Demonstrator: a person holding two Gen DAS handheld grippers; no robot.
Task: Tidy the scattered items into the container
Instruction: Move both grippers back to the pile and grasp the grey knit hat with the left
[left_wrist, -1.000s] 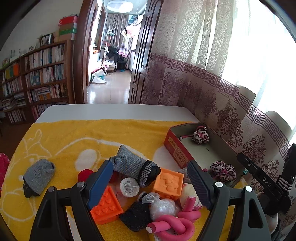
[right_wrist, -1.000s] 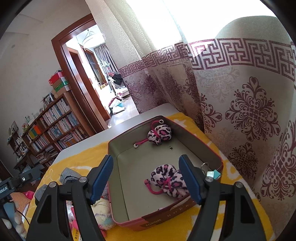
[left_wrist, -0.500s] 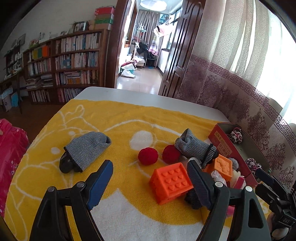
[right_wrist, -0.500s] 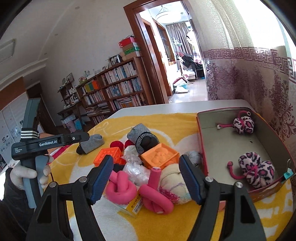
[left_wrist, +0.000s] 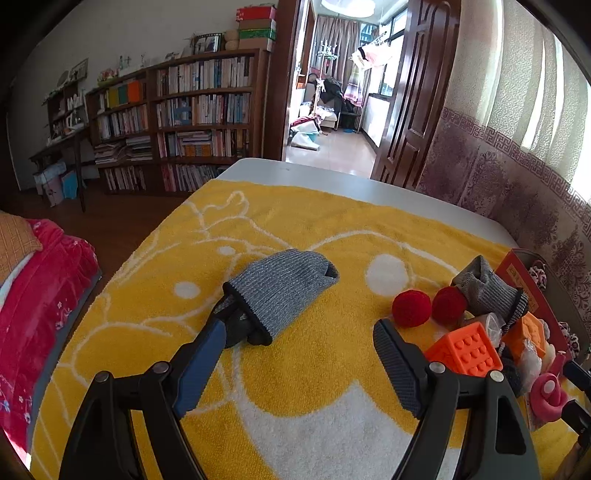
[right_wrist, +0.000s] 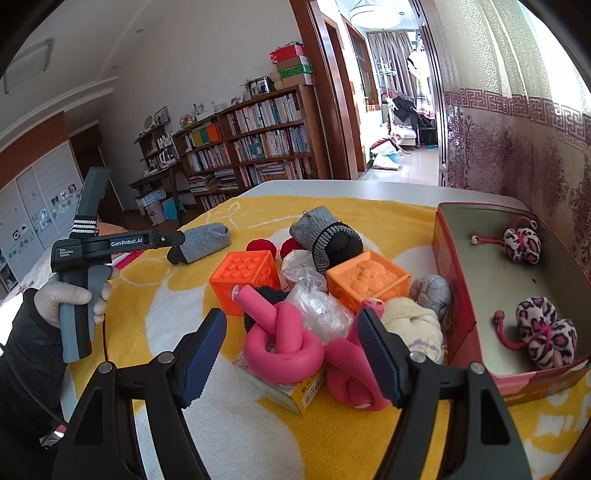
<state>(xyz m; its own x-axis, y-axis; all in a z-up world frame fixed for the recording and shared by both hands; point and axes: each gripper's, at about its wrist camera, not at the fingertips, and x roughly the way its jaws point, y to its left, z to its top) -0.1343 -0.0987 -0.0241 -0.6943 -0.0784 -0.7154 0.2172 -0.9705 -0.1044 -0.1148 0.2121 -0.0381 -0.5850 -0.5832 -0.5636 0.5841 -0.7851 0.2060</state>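
Note:
A grey knitted sock (left_wrist: 280, 291) lies alone on the yellow towel (left_wrist: 314, 240); my left gripper (left_wrist: 299, 339) is open, its left finger beside the sock's dark cuff. It also shows in the right wrist view (right_wrist: 207, 242). My right gripper (right_wrist: 291, 332) is open above a knotted pink foam roller (right_wrist: 284, 339). Two orange cubes (right_wrist: 245, 275), red balls (left_wrist: 412, 308), a second sock (right_wrist: 321, 236) and plastic wrap (right_wrist: 314, 299) form a pile. The red box (right_wrist: 480, 266) at right holds two leopard-print scrunchies (right_wrist: 546, 336).
A small yellow carton (right_wrist: 291, 391) lies under the pink rollers. A cream cloth ball (right_wrist: 413, 325) and a grey ball (right_wrist: 432, 291) rest against the box wall. Curtains hang behind the box. The table edge and a red bed (left_wrist: 40, 277) are at left.
My left gripper has swung left from the pile to the lone grey sock. My right gripper has swung from over the box to the pink rollers.

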